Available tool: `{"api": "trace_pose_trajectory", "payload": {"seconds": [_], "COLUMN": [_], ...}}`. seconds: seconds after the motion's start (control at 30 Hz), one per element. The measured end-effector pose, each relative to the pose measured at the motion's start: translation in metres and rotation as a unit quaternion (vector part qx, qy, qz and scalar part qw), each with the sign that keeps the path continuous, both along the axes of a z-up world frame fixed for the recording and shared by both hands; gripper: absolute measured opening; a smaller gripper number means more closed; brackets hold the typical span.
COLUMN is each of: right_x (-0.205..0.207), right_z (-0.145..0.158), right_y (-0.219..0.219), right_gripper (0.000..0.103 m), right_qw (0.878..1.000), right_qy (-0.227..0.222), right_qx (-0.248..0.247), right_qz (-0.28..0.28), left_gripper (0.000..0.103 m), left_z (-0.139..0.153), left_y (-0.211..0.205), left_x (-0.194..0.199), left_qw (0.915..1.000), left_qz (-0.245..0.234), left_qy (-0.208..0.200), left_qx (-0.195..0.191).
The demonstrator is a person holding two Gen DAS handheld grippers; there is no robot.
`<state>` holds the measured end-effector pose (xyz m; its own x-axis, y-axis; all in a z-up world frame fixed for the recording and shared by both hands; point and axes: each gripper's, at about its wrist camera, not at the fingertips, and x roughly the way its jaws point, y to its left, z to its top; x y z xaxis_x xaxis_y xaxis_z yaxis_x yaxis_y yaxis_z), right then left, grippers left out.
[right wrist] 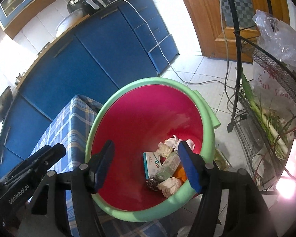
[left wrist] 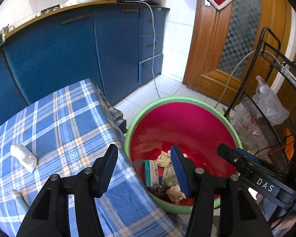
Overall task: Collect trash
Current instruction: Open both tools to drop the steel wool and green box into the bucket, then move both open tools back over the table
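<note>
A red bin with a green rim (left wrist: 179,99) (right wrist: 148,81) stands on the floor beside a table with a blue plaid cloth (left wrist: 65,122) (right wrist: 69,126). At its bottom lie crumpled paper (left wrist: 163,159) (right wrist: 164,150), a white-green carton (left wrist: 151,172) (right wrist: 151,163), a pale box (right wrist: 167,167) and a metal scourer (left wrist: 157,190) (right wrist: 153,183). My left gripper (left wrist: 146,162) hangs open over the table edge and bin, nothing between its fingers. My right gripper (right wrist: 146,160) is open above the bin, empty. A white wrapped packet (left wrist: 23,157) rests on the cloth at left.
Blue kitchen cabinets (left wrist: 73,49) run behind the table. A wooden door (left wrist: 223,45) stands at the back right. A black wire rack (right wrist: 266,90) with plastic bags (right wrist: 282,39) and leeks (right wrist: 266,124) crowds the bin's right side. Cables (right wrist: 197,82) trail across the white tiled floor.
</note>
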<state>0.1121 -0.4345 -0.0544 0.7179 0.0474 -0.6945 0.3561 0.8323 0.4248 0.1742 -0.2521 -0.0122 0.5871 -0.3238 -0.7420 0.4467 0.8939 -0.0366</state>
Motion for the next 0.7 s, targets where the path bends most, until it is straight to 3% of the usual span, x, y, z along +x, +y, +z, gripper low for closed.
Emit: {"api": "trace_pose_trajectory", "payload": {"seconds": [0.4,0.7], "right_x": [-0.018,-0.030], "right_z": [0.030,0.043], "right_y": [0.027,0.050], "right_gripper": [0.069,0.069], "right_qw": [0.998,0.997], "right_qy": [-0.039,-0.047], "right_qx": [-0.031,-0.038], "right_qz": [0.023,0.042], "left_gripper": [0.057,0.057], "left_z": [0.014,0.018], "left_y": [0.033,0.080], "left_x": [-0.016,-0.025], "left_qw": [0.9996,0.9972], "left_qz": [0.025,0.072], "left_qy": [-0.008,-0.009], "left_qx": [-0.013,-0.019]}}
